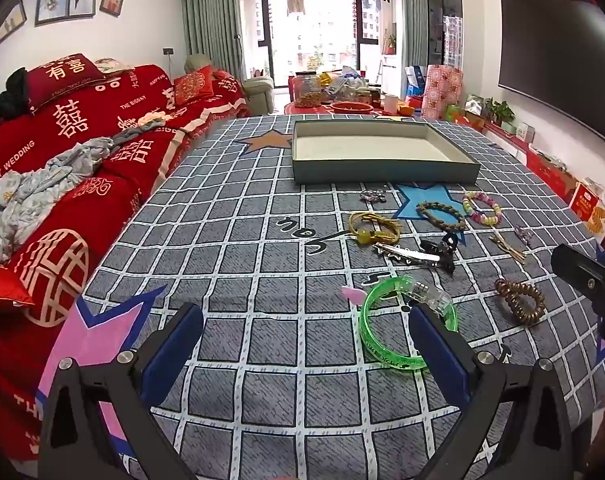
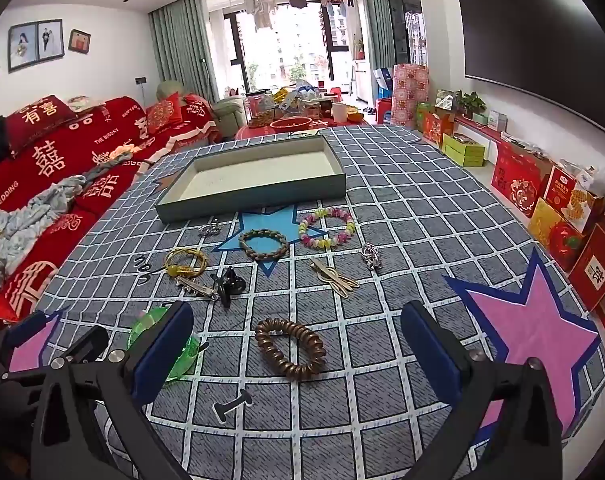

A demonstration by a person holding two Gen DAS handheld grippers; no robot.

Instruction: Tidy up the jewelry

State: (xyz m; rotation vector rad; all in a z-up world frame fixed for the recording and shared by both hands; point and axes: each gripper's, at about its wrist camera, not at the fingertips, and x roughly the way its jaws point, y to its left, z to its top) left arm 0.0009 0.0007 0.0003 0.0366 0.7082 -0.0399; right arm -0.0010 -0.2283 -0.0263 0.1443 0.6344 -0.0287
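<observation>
An empty shallow box (image 1: 382, 152) (image 2: 258, 176) lies on the checked cloth, far side. Jewelry is scattered before it: a green bangle (image 1: 386, 340) (image 2: 182, 356), a brown spiral hair tie (image 1: 520, 300) (image 2: 290, 348), a gold cord bracelet (image 1: 372, 226) (image 2: 184, 262), a braided bracelet (image 1: 440, 216) (image 2: 262, 244), a pastel bead bracelet (image 1: 482, 208) (image 2: 326, 228), a silver clip (image 1: 406, 254) and a black claw clip (image 1: 442, 250) (image 2: 230, 286). My left gripper (image 1: 306, 344) is open, its right finger over the bangle. My right gripper (image 2: 298, 340) is open around the spiral tie, above it.
A red sofa (image 1: 62, 152) runs along the cloth's left edge. Red gift boxes (image 2: 562, 216) line the right wall under a TV (image 2: 542, 48). A gold hairpin (image 2: 334, 278) and small silver pieces (image 2: 372, 256) (image 2: 208, 228) also lie on the cloth. A cluttered low table (image 1: 334, 96) stands beyond.
</observation>
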